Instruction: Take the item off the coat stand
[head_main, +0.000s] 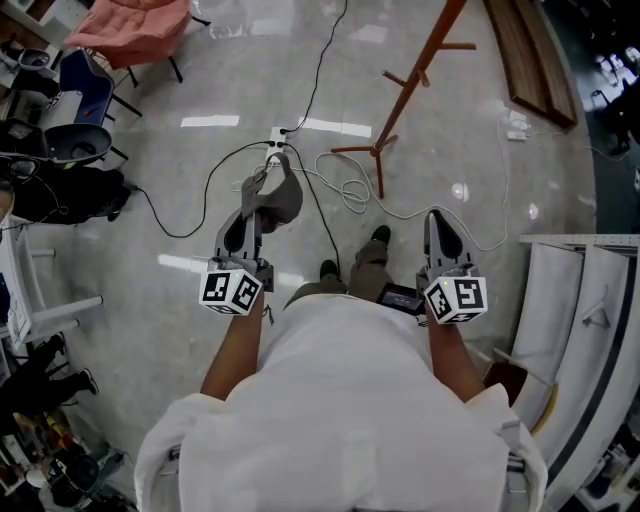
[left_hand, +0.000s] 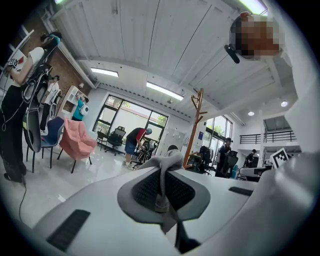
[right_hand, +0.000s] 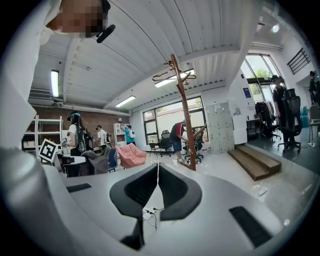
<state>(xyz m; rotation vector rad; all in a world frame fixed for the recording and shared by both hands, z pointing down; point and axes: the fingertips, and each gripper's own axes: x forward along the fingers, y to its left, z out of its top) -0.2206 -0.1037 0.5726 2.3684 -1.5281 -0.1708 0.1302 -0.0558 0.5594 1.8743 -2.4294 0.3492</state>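
The wooden coat stand rises from the shiny floor ahead of me and to the right, and its pegs look bare. It also shows as a brown pole in the left gripper view and as a stand in the right gripper view. A grey cloth item, perhaps a cap, hangs from my left gripper, well away from the stand. In the left gripper view a fold of this grey cloth is pinched between the jaws. My right gripper is shut, its pads meeting with nothing between them.
A white power strip and looping cables lie on the floor in front of my feet. A pink-draped chair stands far left, a wooden step platform far right, and white racks close at my right. Several people stand in the background.
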